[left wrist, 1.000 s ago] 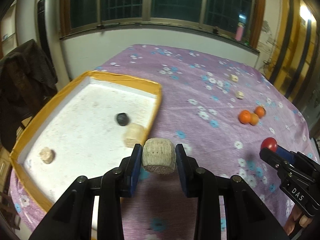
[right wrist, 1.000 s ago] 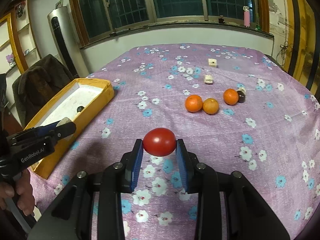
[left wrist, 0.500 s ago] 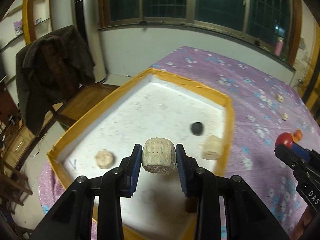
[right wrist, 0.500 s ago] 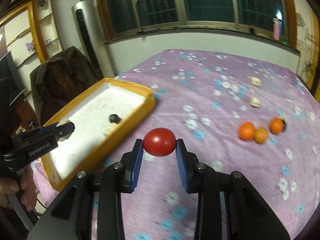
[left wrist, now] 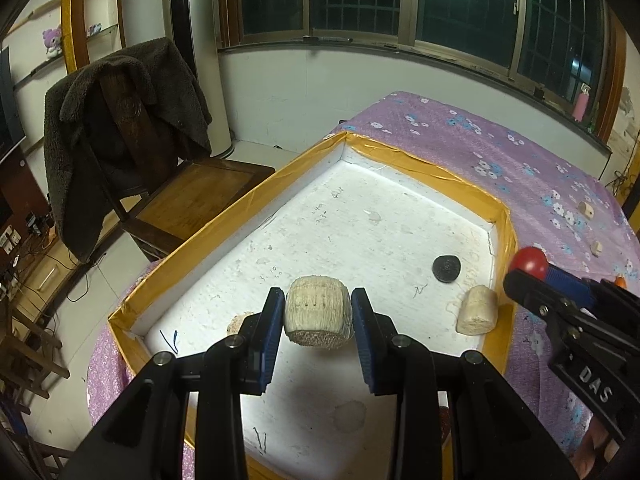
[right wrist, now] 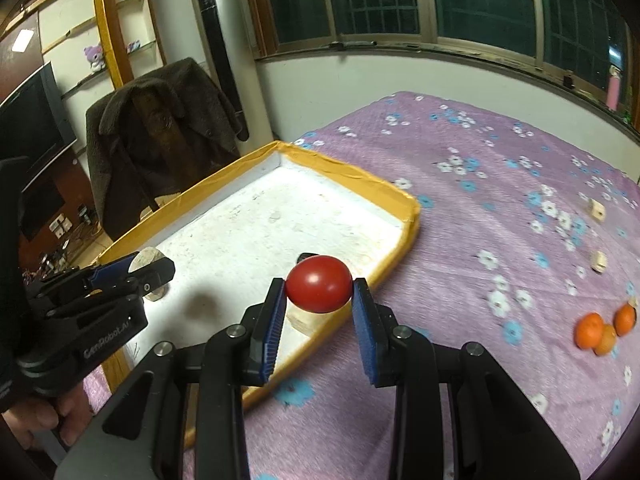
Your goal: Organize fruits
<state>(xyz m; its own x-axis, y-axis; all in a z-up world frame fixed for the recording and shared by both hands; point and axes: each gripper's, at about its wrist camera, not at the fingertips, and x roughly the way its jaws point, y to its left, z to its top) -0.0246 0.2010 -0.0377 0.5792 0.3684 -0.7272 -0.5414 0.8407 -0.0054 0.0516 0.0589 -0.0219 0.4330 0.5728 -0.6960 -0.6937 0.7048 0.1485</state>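
My left gripper (left wrist: pixel 318 316) is shut on a beige barrel-shaped fruit (left wrist: pixel 318 312) and holds it above the white floor of the yellow-rimmed tray (left wrist: pixel 452 178). In the tray lie a dark round fruit (left wrist: pixel 446 268), a beige fruit (left wrist: pixel 477 315) by the right wall and another beige one (left wrist: pixel 239 321) partly hidden behind my left finger. My right gripper (right wrist: pixel 319 294) is shut on a red tomato (right wrist: pixel 319 289) above the tray's near right rim (right wrist: pixel 404 236). Three oranges (right wrist: pixel 602 330) lie on the purple cloth at the right.
The tray sits at the left end of the table with the purple flowered cloth (right wrist: pixel 500 168). Two small beige pieces (right wrist: pixel 597 210) lie on the cloth farther right. A wooden chair with a dark coat (left wrist: pixel 132 152) stands beside the table's left edge.
Both grippers have swung left toward the tray. My left gripper with the beige fruit has moved from the tray's rim to above its floor; my right gripper with the tomato has reached the tray's edge.
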